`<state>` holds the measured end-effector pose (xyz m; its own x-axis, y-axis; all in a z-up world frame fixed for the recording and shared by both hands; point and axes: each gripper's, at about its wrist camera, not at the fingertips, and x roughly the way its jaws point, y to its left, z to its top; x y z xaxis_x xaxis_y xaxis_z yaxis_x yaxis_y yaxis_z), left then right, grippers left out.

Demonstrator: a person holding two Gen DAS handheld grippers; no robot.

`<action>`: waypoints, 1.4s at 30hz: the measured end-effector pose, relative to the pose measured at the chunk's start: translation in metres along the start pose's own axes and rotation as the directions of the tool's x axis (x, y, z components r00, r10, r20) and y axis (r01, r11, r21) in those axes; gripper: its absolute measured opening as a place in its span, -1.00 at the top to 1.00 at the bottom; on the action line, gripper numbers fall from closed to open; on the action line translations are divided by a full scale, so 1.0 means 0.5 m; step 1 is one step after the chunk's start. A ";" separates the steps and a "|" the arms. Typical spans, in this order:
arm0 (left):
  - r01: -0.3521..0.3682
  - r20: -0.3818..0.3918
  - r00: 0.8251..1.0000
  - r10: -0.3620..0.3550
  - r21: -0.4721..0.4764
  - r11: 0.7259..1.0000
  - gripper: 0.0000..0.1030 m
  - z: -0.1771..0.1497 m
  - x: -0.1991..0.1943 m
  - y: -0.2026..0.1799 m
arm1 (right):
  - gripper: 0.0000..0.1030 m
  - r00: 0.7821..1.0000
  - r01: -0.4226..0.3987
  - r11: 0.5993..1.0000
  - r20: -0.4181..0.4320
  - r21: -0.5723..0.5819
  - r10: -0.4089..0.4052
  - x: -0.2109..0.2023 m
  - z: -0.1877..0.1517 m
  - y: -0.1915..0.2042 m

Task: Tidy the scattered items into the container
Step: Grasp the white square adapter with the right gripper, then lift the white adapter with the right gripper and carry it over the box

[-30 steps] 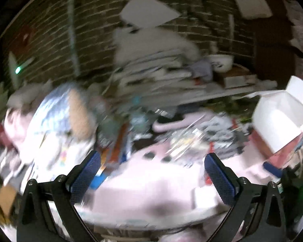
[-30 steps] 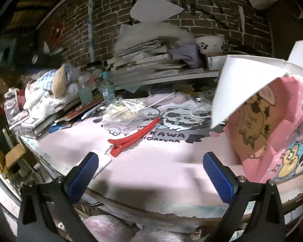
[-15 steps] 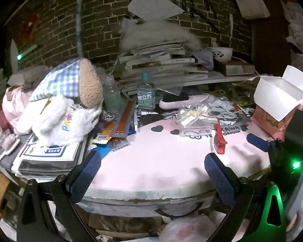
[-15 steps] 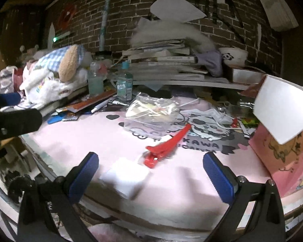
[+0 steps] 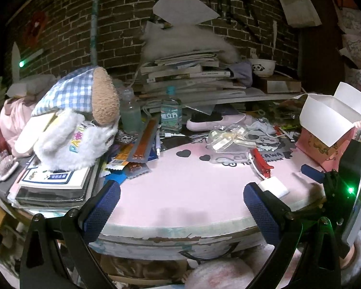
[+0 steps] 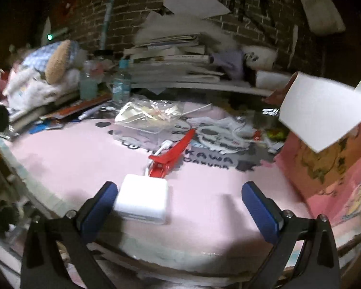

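A pink cartoon box with open white flaps (image 5: 325,132) stands at the table's right edge; it also shows in the right wrist view (image 6: 325,149). A white power adapter (image 6: 143,201) lies near the front edge, just inside my right gripper's left finger. A red hair clip (image 6: 172,155) lies behind it, and a clear plastic packet with ribbon (image 6: 148,116) farther back. In the left wrist view the adapter (image 5: 274,186), clip (image 5: 261,162) and packet (image 5: 231,139) lie to the right. My left gripper (image 5: 178,208) is open and empty at the front edge. My right gripper (image 6: 180,207) is open and empty.
A plush toy (image 5: 77,122) lies on books at the left. Two bottles (image 5: 170,116), a ruler, a pen and wrappers lie behind the pink mat (image 5: 180,183). A tall stack of books (image 5: 187,77) and a bowl (image 5: 262,67) stand at the back by the brick wall.
The right gripper has moved forward and lower, so the white adapter now sits by its left finger. The left gripper has steadied and shifted slightly; the adapter now shows by its right finger.
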<state>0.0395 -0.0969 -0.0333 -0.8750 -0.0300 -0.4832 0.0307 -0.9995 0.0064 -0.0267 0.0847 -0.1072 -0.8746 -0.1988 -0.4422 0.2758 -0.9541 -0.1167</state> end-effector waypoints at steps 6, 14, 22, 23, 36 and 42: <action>0.007 -0.001 1.000 -0.007 0.000 1.000 -0.99 -0.001 0.002 -0.002 | -0.33 0.997 -0.076 0.997 0.019 -0.008 0.076 -0.006 -0.007 0.006; 0.012 -0.004 1.000 -0.012 -0.005 1.000 -0.99 -0.005 0.005 0.000 | 0.26 0.992 -0.120 0.993 0.025 -0.008 0.120 -0.008 -0.007 0.023; 0.012 -0.005 1.000 -0.012 -0.010 1.000 -0.99 -0.004 0.007 0.003 | 0.27 0.991 -0.135 0.991 0.023 0.012 0.135 -0.009 -0.005 0.018; 0.013 -0.005 1.000 -0.013 -0.012 1.000 -0.99 -0.004 0.008 0.002 | 0.27 0.990 -0.136 0.991 0.029 0.013 0.136 -0.011 -0.004 0.017; 0.028 -0.003 1.000 -0.028 -0.012 1.000 -0.99 -0.002 0.010 -0.001 | 0.27 0.985 -0.119 0.993 0.123 0.001 0.118 -0.055 0.017 0.011; 0.034 -0.003 0.999 -0.034 -0.007 0.999 -0.99 -0.001 0.009 -0.012 | 0.27 0.991 -0.034 0.999 0.131 0.032 0.029 -0.066 0.043 -0.013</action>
<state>0.0358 -0.0912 -0.0359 -0.8742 0.0040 -0.4855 0.0042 -0.9999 -0.0158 -0.0078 0.0926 -0.0728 -0.9109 -0.2541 -0.3250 0.2923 -0.9535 -0.0737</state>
